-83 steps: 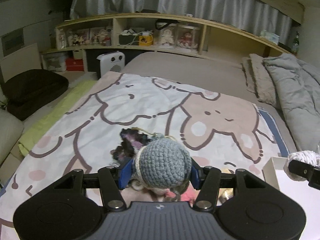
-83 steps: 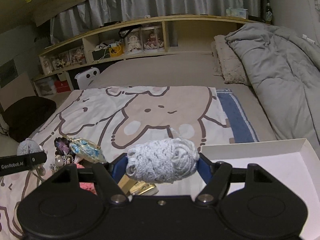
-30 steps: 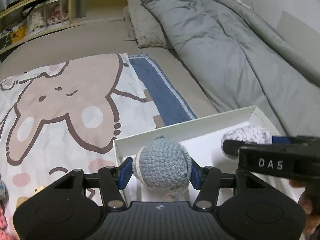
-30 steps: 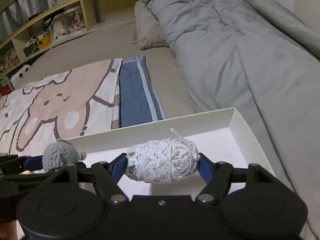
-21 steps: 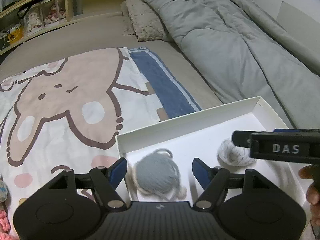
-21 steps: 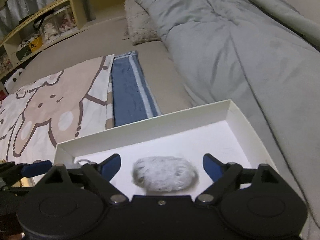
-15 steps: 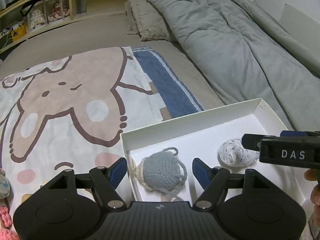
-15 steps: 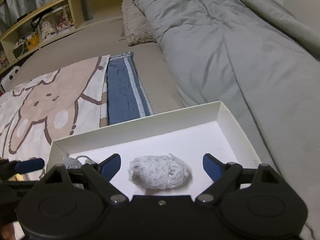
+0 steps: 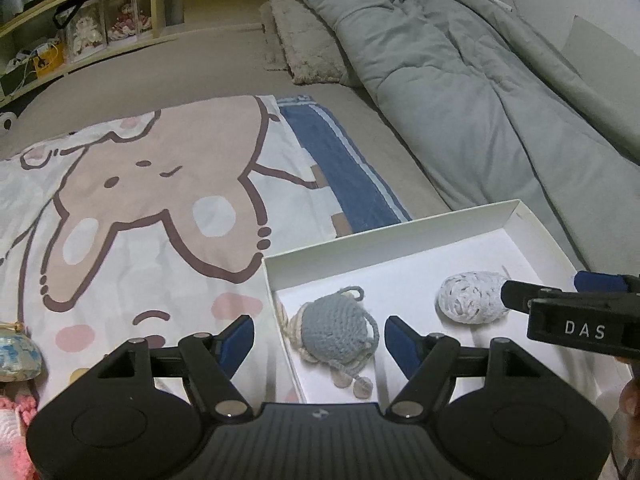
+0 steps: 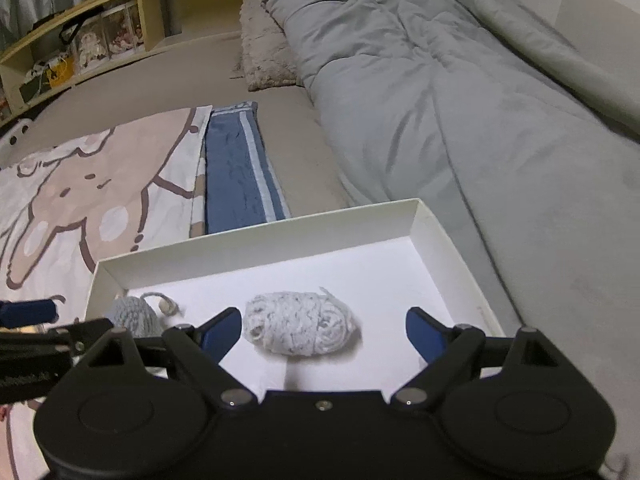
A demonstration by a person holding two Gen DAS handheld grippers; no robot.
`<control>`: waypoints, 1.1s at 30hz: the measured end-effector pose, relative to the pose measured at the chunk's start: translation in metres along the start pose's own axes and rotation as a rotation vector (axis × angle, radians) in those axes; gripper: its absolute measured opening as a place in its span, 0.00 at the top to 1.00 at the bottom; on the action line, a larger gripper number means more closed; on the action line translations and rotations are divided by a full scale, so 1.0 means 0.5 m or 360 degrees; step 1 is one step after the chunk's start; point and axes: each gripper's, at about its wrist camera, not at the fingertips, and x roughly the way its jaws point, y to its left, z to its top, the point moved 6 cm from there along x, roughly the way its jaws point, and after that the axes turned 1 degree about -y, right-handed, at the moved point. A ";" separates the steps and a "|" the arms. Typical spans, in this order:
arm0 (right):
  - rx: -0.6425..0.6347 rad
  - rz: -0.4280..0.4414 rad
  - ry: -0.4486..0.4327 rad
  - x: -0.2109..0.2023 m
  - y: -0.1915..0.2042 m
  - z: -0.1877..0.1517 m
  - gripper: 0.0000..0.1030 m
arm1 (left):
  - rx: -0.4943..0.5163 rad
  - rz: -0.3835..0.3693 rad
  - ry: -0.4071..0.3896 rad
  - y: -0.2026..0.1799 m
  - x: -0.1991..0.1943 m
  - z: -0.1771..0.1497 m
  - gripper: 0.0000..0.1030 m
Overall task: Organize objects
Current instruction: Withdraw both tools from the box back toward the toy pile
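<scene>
Both crocheted pieces now lie inside the white box (image 10: 434, 226) on the bed: the blue-grey crochet ball (image 9: 334, 326) near its left wall, the pale yarn bundle (image 10: 300, 328) toward the middle. The left tool (image 9: 319, 340) and right tool (image 10: 323, 334) each stand with jaws apart, having just been opening, pads clear of the yarn on both sides. To finish this release well, I would lift each tool straight back so no pad snags the ball's loose cords or the bundle's stray strand. The ball is tightly stitched, round and soft; the bundle is an oval, looser and fuzzier. The box is stiff, smooth card with low walls, resting on a cartoon-print blanket (image 9: 152, 200).
</scene>
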 end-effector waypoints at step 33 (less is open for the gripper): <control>-0.0054 -0.0051 -0.0168 -0.222 0.013 -0.098 0.01 | -0.0015 0.0035 -0.0224 0.036 -0.232 -0.081 0.00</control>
